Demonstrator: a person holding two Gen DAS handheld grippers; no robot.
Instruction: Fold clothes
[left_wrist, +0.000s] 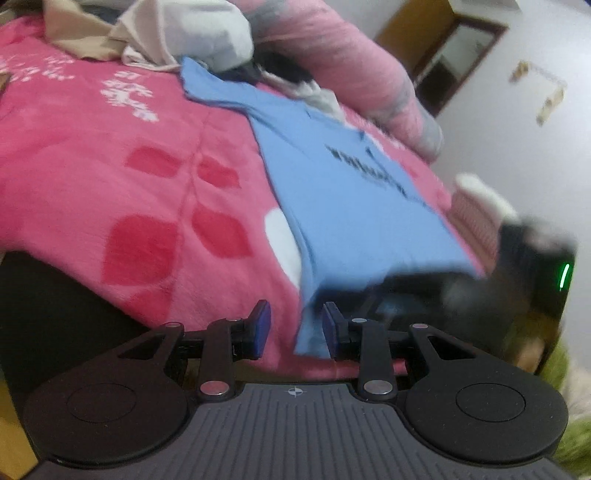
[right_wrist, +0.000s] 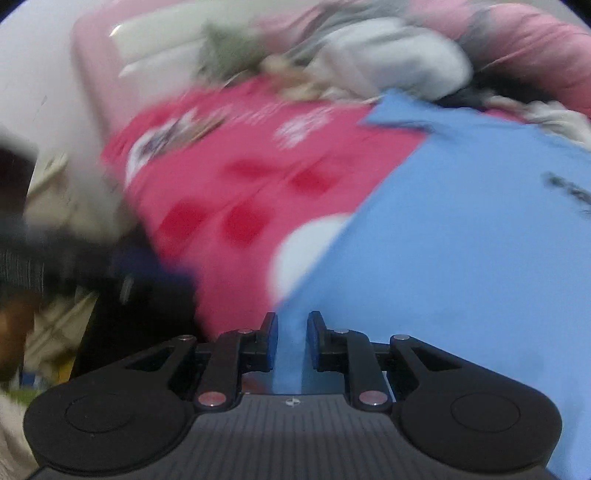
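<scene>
A light blue T-shirt (left_wrist: 332, 192) with black lettering lies spread on a pink blanket (left_wrist: 110, 155). Its near corner hangs down between the fingers of my left gripper (left_wrist: 296, 328), which is open, and lies against the right finger. In the right wrist view the blue T-shirt (right_wrist: 443, 240) fills the right side, and a strip of its edge runs through the gap of my right gripper (right_wrist: 293, 341). That gap is narrower than the left one, but the pads stand apart. My right gripper's black body (left_wrist: 524, 273) shows blurred at the shirt's hem.
A pile of white, beige and dark clothes (left_wrist: 177, 33) lies at the far end of the bed, beside a rolled pink quilt (left_wrist: 351, 62). A white wall with a dark-framed opening (left_wrist: 450, 55) stands to the right. The bed's near edge drops into dark space (left_wrist: 44, 295).
</scene>
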